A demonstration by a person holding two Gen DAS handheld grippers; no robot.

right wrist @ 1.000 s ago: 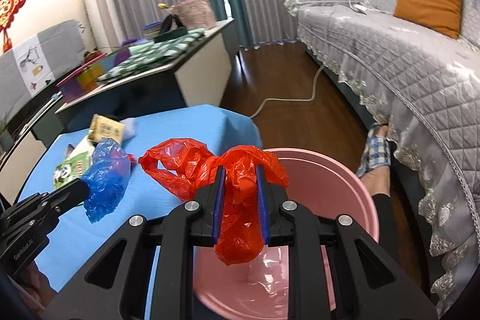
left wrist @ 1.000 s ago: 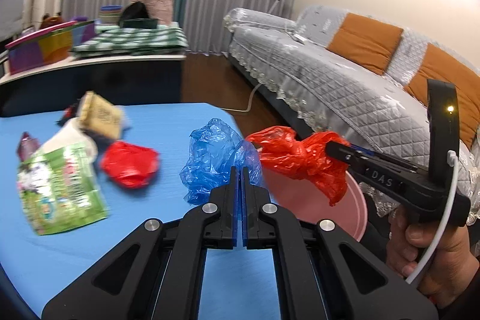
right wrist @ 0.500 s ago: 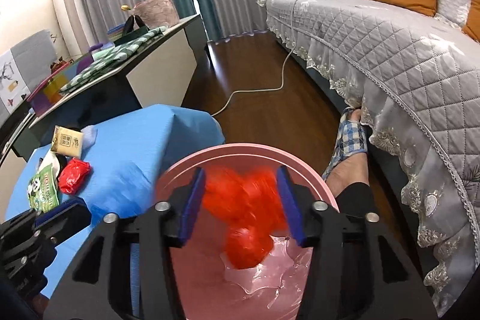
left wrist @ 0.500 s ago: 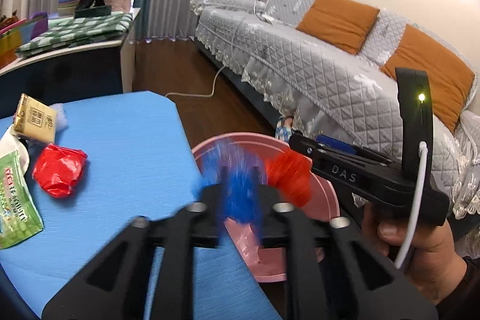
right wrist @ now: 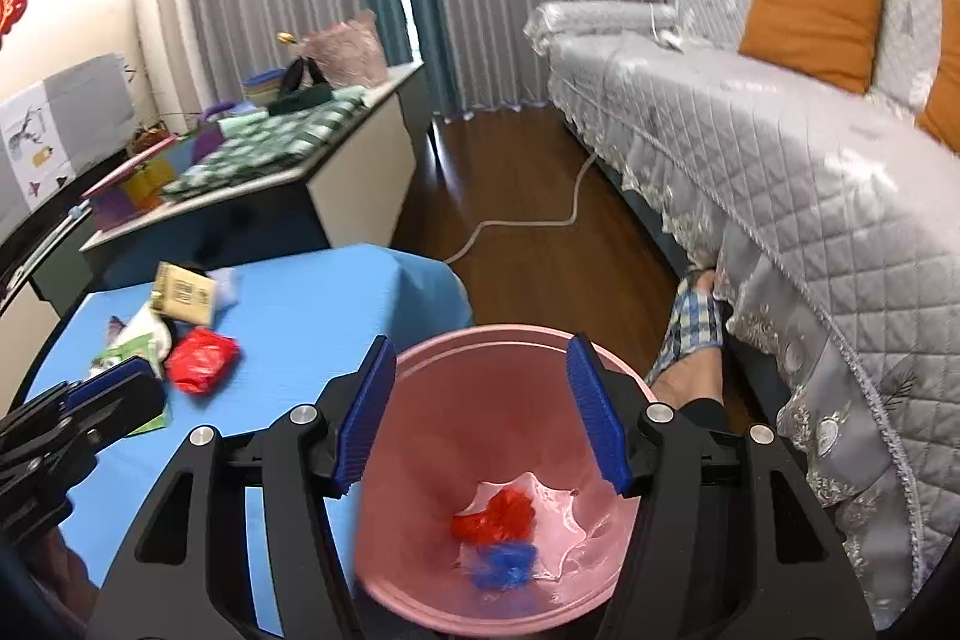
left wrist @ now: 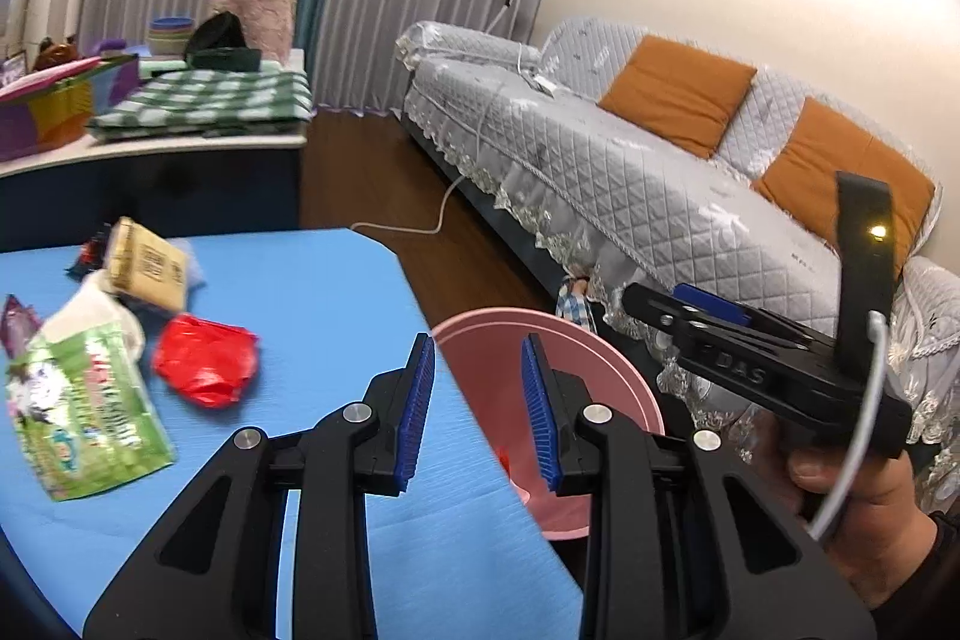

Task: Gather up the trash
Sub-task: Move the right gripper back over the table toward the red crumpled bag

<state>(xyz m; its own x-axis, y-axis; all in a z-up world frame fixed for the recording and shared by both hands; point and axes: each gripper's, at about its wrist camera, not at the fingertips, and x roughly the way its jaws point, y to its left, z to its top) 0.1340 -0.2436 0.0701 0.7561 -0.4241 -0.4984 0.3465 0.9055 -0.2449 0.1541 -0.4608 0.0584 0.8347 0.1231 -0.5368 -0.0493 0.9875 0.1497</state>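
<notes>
1. Looking along the left gripper (left wrist: 477, 403): jaws opening, nothing between the blue pads, released. It sits over the near right edge of the blue table (left wrist: 312, 292), with the pink bin (left wrist: 606, 370) just beyond on the floor side. Only a red scrap shows inside the bin from here.
2. Same view, not visible from the other: right hand (left wrist: 864, 508) wrapped around the right gripper's handle, lit LED on its upright.
3. Table trash in this view: crumpled red bag (left wrist: 204, 367), green packet (left wrist: 84, 412) to its left, tan packet (left wrist: 147, 268) farther back.
4. Right wrist view: right gripper (right wrist: 480, 421) directly above the bin mouth, jaws opening, empty, released. Full bin interior visible only here: red bag (right wrist: 501, 514) and blue bag (right wrist: 504, 568) lying together on the bottom.
5. Also only here: a foot in a checked slipper (right wrist: 690, 334) right of the bin, by the sofa skirt.
6. Versus a second ago: left was clamped on the blue bag, right on the red one, both above table level; both bags are now in the bin. The crumpled red bag and packets are unmoved.
</notes>
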